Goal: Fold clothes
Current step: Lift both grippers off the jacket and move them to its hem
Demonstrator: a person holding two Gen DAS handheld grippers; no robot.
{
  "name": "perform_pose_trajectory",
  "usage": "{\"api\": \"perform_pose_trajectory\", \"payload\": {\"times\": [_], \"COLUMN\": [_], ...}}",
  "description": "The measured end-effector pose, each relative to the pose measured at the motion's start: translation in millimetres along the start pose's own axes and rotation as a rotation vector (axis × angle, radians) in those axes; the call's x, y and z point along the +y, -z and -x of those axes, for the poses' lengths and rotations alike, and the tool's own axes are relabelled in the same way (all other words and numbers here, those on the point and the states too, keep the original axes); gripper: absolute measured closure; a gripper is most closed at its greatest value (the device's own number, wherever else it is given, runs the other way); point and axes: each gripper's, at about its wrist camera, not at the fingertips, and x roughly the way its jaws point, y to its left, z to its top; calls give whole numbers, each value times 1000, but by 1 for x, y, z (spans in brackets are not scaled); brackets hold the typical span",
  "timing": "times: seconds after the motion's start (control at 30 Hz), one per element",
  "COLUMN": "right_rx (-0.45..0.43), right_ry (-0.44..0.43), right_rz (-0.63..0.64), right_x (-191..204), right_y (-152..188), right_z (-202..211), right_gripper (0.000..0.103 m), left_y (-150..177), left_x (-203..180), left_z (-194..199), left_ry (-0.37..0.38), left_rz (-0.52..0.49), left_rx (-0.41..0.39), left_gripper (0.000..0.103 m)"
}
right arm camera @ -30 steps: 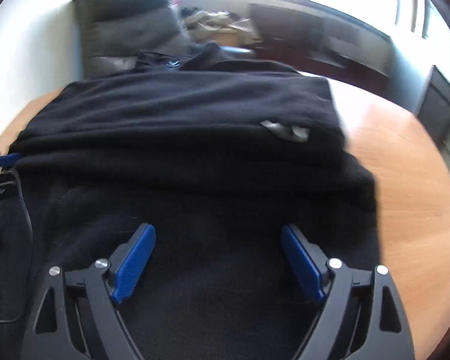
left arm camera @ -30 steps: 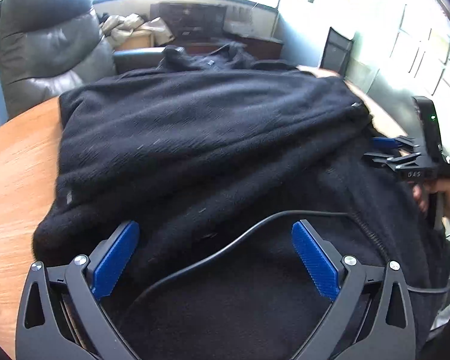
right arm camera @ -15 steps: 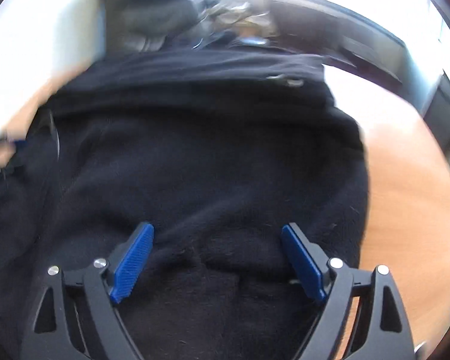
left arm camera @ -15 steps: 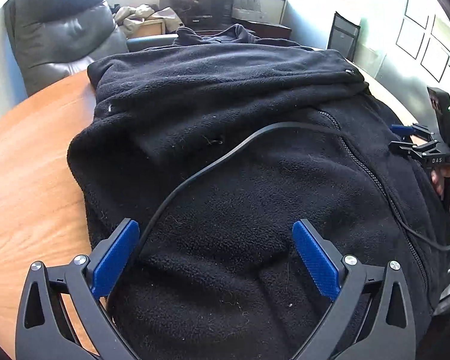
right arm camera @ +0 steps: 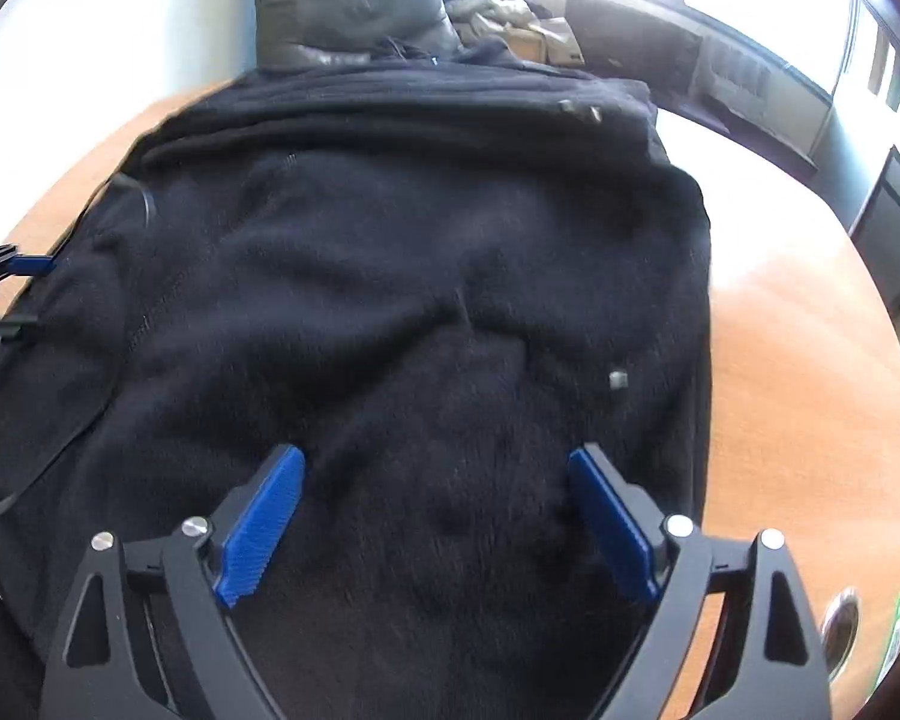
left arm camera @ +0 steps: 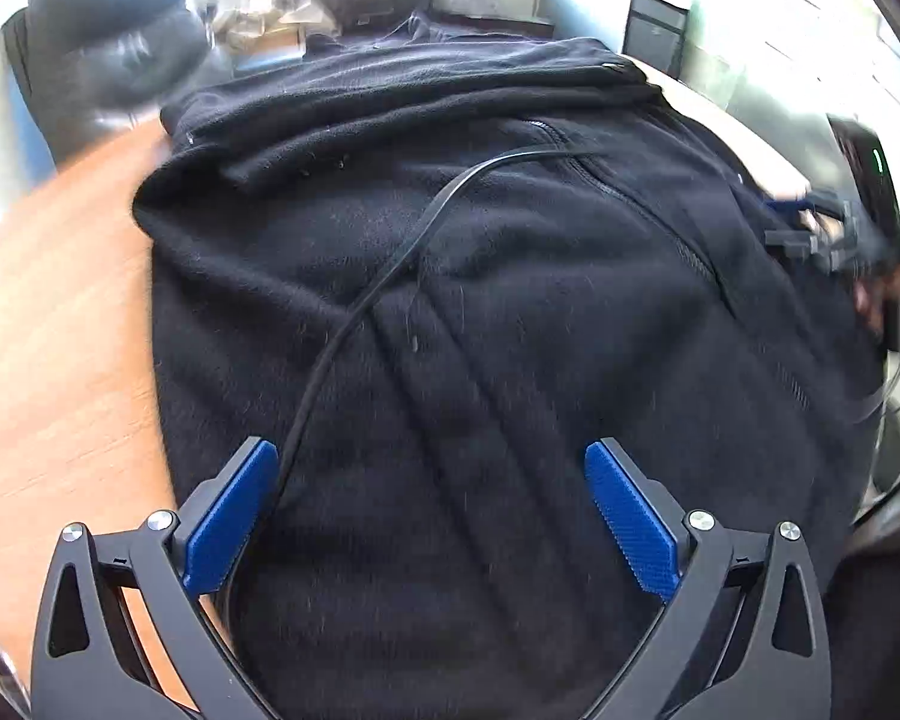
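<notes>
Black fleece jacket [left arm camera: 510, 300] spread over wooden desk [left arm camera: 48, 330], zipper [left arm camera: 660, 222] visible. Left hand-held gripper [left arm camera: 432, 510] wide, empty, above fleece; black cable [left arm camera: 390, 276] trails across. Right hand-held gripper [right arm camera: 435, 516] likewise wide, empty (no readable labels).

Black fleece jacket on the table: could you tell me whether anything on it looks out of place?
Yes. A black cable lies draped across the black fleece jacket, running from beside the open left claw up toward the zipper. It could get trapped in the next fold. The right claw is open too.
</notes>
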Motion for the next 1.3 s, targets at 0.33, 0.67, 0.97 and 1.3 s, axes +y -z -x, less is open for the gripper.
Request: {"api": "perform_pose_trajectory", "payload": {"times": [0.33, 0.67, 0.97, 1.3], "right_rx": [33, -67, -134, -113], "right_ry": [-30, -4, 115, 260], "right_rz": [-110, 41, 12, 5], "right_x": [-14, -33, -43, -79], "right_y": [25, 87, 150, 203], "right_z": [19, 119, 188, 242], "right_gripper": [12, 12, 13, 13], "left_y": [23, 66, 70, 91], "left_x": [-4, 13, 5, 26], "left_z": [27, 171, 210, 238], "left_ry": [-3, -125, -44, -56], "left_rz": [82, 238, 192, 214], "left_rx": [36, -83, -210, -194], "left_gripper": [0, 0, 0, 0]}}
